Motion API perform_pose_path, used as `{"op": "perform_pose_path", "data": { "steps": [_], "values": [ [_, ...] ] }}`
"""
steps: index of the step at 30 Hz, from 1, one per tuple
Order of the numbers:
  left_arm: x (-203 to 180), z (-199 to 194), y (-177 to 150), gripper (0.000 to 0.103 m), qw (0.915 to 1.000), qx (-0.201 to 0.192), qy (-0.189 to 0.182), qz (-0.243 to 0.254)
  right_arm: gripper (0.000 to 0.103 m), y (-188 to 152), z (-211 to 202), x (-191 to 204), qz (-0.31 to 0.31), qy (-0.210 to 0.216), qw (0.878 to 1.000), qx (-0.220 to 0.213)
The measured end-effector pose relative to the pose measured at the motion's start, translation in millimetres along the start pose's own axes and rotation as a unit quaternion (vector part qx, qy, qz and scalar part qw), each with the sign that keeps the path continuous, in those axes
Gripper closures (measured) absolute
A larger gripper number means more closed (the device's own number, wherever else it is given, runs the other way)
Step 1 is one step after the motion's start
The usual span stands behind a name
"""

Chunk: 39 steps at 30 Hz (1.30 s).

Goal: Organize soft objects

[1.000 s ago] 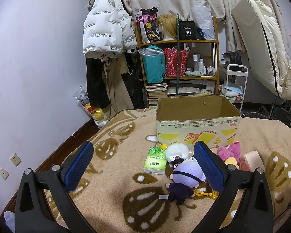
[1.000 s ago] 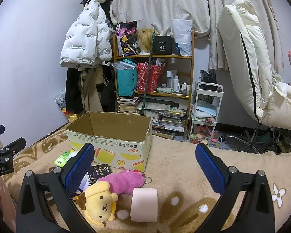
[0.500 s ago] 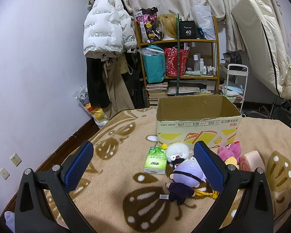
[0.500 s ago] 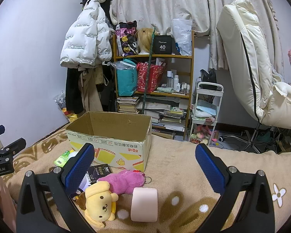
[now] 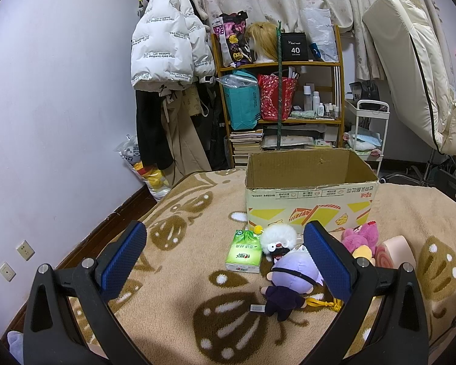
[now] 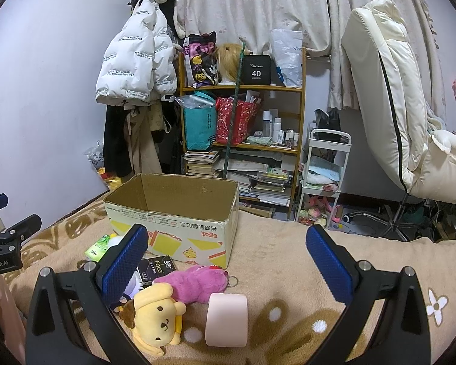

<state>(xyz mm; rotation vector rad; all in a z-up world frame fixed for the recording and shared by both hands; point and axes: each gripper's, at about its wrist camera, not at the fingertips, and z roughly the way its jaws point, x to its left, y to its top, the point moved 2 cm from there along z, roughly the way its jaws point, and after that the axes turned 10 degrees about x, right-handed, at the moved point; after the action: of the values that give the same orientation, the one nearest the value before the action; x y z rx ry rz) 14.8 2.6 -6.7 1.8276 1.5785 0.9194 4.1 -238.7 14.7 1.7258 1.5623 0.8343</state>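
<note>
**Q:** What are your grippers doing?

**Me:** Both grippers are spread wide and hold nothing. My left gripper (image 5: 225, 252) hovers above the blanket (image 5: 179, 292); my right gripper (image 6: 225, 258) hovers likewise, further right.

**Q:** Where are the soft things?

**Me:** Nearest my left gripper lies a purple-haired doll (image 5: 288, 283), partly behind the right finger. Just beyond it sit a white fluffy doll (image 5: 278, 240) and a green tissue pack (image 5: 243, 251). Nearest my right gripper lie a yellow dog plush (image 6: 155, 316) and a pale pink roll cushion (image 6: 226, 319), side by side, with a pink plush (image 6: 194, 283) touching the dog behind.

**Q:** And further back?

**Me:** An open cardboard box (image 6: 179, 228) stands on the blanket just behind the toys; I see nothing inside it. Beyond it stands a cluttered wooden shelf (image 6: 288, 152).
</note>
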Motion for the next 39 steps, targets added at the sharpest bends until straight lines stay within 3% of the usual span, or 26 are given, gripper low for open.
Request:
{"op": "perform_pose_path", "data": {
  "steps": [31,39],
  "values": [
    [-0.9,0.6,-0.2,0.001,1.0,0.001,0.0,0.002,0.0,3.0,-4.0,-2.8,-0.002,0.0,1.0,0.003],
    [3.3,11.8,-8.7,0.001,0.9997,0.021,0.002,0.014,0.0,-5.4,4.7,6.9,-0.005,0.005,1.0,0.009]
  ]
}}
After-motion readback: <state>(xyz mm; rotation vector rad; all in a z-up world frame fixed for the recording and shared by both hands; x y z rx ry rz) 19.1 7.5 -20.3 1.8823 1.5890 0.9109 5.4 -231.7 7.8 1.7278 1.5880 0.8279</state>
